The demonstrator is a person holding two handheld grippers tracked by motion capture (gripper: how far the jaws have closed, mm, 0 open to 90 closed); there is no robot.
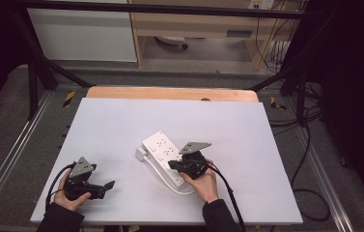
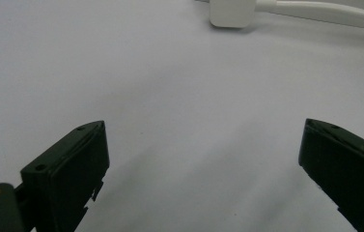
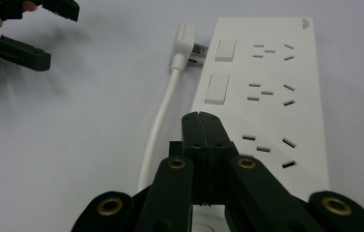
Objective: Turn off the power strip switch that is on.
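- High view: a white power strip (image 1: 162, 157) lies slantwise near the middle of the white worktop (image 1: 121, 125), its outlets facing up.
- Its white cord (image 1: 162, 178) loops round the strip's near side, and the plug (image 1: 141, 154) lies on the worktop just beside the strip's left edge.
- The right claw (image 1: 173, 165) sits over the near end of the strip, held in the person's right hand (image 1: 203, 182), with the grey plate on top; from here I cannot tell whether it touches the strip.
- The left claw (image 1: 108, 185) rests low near the worktop's front left corner, well apart from the strip, pointing right, its jaws spread.
- Left claw view: the left claw (image 2: 203, 145) is released, its two black jaws standing wide with bare worktop (image 2: 121, 63) between them.
- The plug (image 2: 231, 12) and a run of cord (image 2: 324, 12) lie at the far top edge, well ahead of the jaws.
- Right claw view: the right claw (image 3: 201, 116) is clenched, jaws pressed flat together with nothing between them.
- Its tips hover over the strip's (image 3: 261, 96) left edge, near the lower of its two switches (image 3: 217, 89).
- The cord (image 3: 162, 116) runs along the strip's left side up to the plug (image 3: 184, 43), whose prongs point at the strip, just beside it.
- The left claw (image 3: 59, 31) shows at the top left, jaws apart.
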